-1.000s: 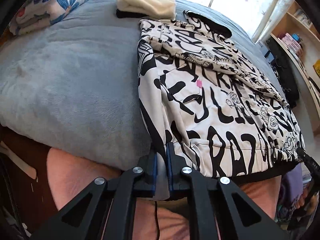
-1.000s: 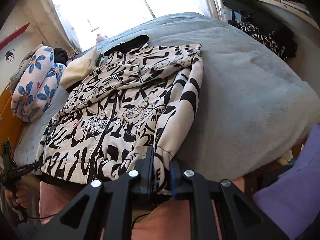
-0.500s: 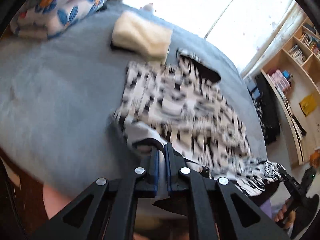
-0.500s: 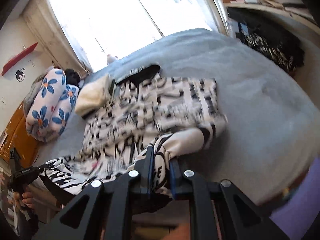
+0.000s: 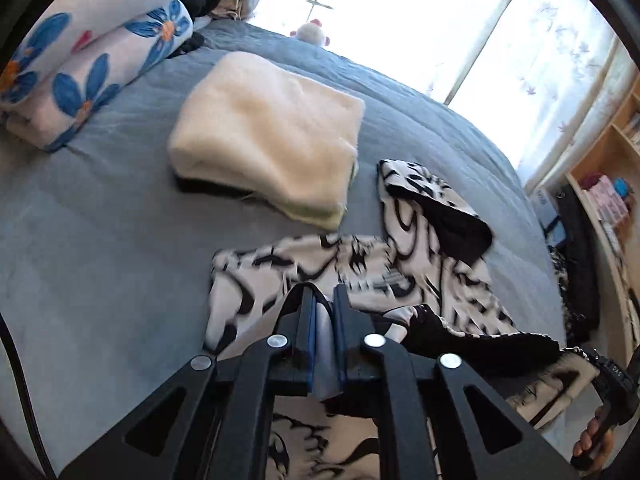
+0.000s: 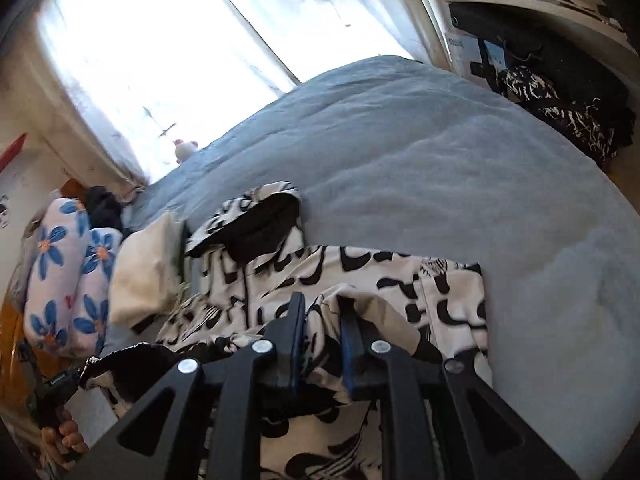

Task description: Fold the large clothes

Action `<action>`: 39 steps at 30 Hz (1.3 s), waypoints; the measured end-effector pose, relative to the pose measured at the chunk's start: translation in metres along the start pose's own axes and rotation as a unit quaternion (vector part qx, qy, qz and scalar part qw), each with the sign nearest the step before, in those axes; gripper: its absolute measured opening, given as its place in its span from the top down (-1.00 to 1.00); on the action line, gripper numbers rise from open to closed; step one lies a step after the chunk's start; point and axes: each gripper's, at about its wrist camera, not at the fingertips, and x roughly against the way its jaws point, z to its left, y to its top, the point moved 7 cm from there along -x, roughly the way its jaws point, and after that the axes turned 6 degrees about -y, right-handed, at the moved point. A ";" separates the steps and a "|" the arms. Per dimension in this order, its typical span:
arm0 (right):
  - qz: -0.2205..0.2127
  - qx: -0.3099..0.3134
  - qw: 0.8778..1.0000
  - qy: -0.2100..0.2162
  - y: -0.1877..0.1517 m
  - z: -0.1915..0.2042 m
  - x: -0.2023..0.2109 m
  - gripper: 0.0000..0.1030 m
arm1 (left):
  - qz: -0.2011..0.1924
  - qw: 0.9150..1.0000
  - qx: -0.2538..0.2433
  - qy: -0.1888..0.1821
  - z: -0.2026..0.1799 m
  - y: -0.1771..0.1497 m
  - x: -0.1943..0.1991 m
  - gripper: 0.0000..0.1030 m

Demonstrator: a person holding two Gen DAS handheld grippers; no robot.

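Observation:
A black-and-white patterned jacket (image 5: pixel 400 272) lies on the grey-blue bed (image 5: pixel 100 260), its black-lined hood (image 5: pixel 460 224) towards the window. My left gripper (image 5: pixel 322 292) pinches a pale strip of the jacket's lower edge, and its jaws are opening. In the right wrist view my right gripper (image 6: pixel 322 300) hovers over the jacket (image 6: pixel 380 280) with a bunch of printed cloth filling its gap, jaws also opening. The black hem stretches between the two grippers, lifted and carried over the jacket's body near the hood (image 6: pixel 260 224).
A folded cream blanket (image 5: pixel 268 132) lies just left of the hood. Rolled floral bedding (image 5: pixel 88 52) sits at the far left. A small plush toy (image 5: pixel 310 34) is by the window. Shelves (image 5: pixel 612 184) and a dark clothes pile (image 6: pixel 560 108) stand right of the bed.
Both grippers have carried the jacket's lower edge from the near side of the bed up across the jacket towards the hood, doubling it over. The right gripper's gap looks slightly wider.

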 end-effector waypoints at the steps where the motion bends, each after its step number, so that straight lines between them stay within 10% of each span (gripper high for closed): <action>1: 0.008 -0.010 1.000 -0.002 0.007 -0.001 -0.018 0.46 | 0.006 1.000 -0.004 0.003 0.000 0.006 -0.016 0.63; 2: 0.016 -0.016 1.000 0.001 0.013 -0.002 -0.031 0.38 | 0.002 1.000 -0.010 0.013 0.001 0.013 -0.027 0.53; 4: 0.046 -0.034 0.998 0.018 0.018 -0.003 -0.062 0.36 | -0.017 0.999 -0.014 0.032 0.005 0.028 -0.043 -0.28; 6: 0.031 -0.029 0.999 -0.001 0.024 -0.008 -0.079 0.10 | -0.030 0.999 -0.010 0.036 0.012 0.040 -0.055 -0.53; 28: 0.130 0.095 0.987 -0.006 -0.034 -0.056 -0.166 -0.01 | 0.112 0.977 -0.182 0.016 0.027 -0.036 -0.156 -0.53; 31: 0.121 0.112 0.986 -0.020 -0.036 -0.050 -0.170 0.13 | 0.105 0.978 -0.182 0.008 0.023 -0.037 -0.158 0.00; 34: 0.113 0.138 0.983 -0.040 -0.039 -0.041 -0.167 0.73 | 0.095 0.978 -0.184 0.022 0.017 -0.036 -0.155 0.58; 39: 0.054 0.139 0.987 -0.057 -0.029 -0.033 -0.135 0.89 | 0.055 0.980 -0.188 0.043 0.011 -0.030 -0.130 0.82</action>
